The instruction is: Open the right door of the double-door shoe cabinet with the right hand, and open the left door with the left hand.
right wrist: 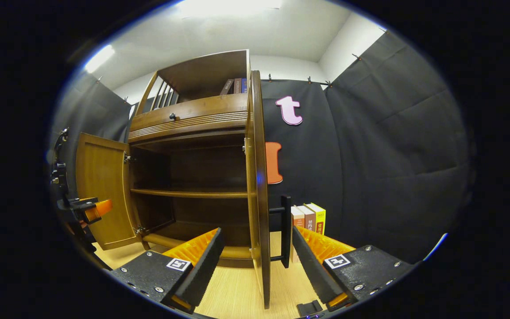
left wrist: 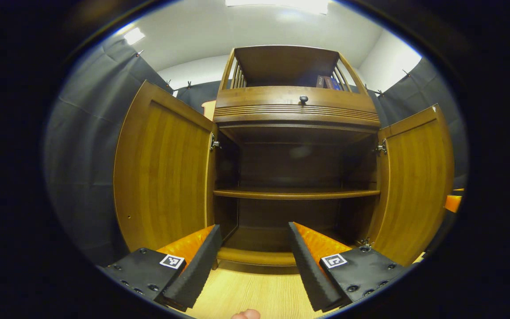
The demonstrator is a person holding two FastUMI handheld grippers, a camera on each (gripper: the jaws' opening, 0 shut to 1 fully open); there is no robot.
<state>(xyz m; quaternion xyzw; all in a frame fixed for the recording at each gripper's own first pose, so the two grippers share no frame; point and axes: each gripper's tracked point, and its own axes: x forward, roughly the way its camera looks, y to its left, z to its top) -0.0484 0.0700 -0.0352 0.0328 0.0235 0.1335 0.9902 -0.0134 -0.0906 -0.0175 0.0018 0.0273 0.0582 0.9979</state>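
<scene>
Standing wide open, both doors of the shoe cabinet [left wrist: 297,115] are showing their inner faces, so the task is looking finished or nearly so. In the left gripper view, the left door [left wrist: 162,168] is swung out to one side and the right door [left wrist: 416,181] to the other, leaving the dark interior and its middle shelf [left wrist: 297,193] exposed. The left gripper [left wrist: 253,261] is hanging in front of the opening, its fingers spread apart and holding nothing, probably because the left door needs no more pulling.

In the right gripper view, the right gripper [right wrist: 257,266] is sitting with its fingers apart on either side of the right door's free edge, the door handle [right wrist: 285,230] just beyond, not touching either side as far as I can tell. That straddling position suggests it is letting go after the swing. A few books [right wrist: 309,219] are standing on the floor by the booth wall, and more on the cabinet's top shelf.
</scene>
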